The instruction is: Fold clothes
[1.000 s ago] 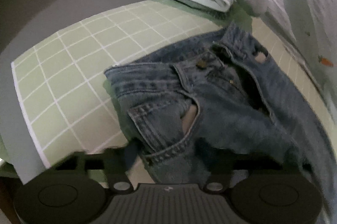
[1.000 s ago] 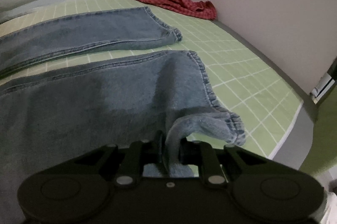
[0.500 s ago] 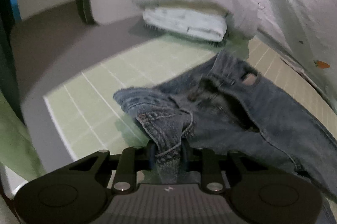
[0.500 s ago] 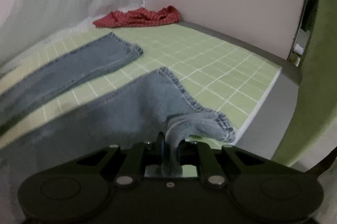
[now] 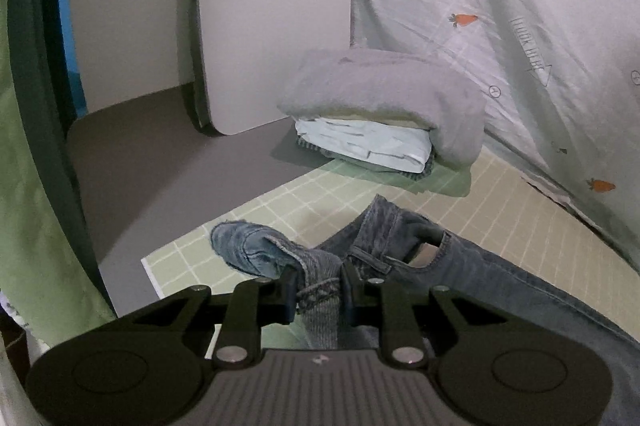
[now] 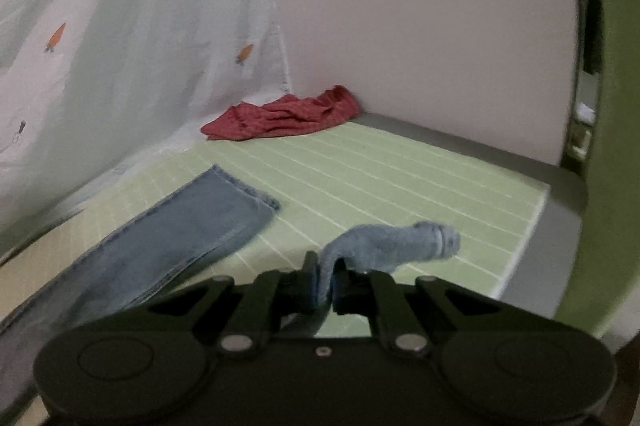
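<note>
The jeans (image 5: 460,266) have been raised off the green checked mat (image 6: 400,178): waistband clamped in the left gripper (image 5: 320,292), near leg's hem clamped in the right gripper (image 6: 326,280), so a lengthwise fold appears begun.

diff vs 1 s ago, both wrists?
The left gripper closed on the jeans at the waistband and lifted it. The right gripper kept its pinch on a leg hem, raising it too. The folded stack and red cloth stayed put.

Bedroom: checked mattress (image 5: 500,210), folded laundry (image 5: 376,142)
</note>
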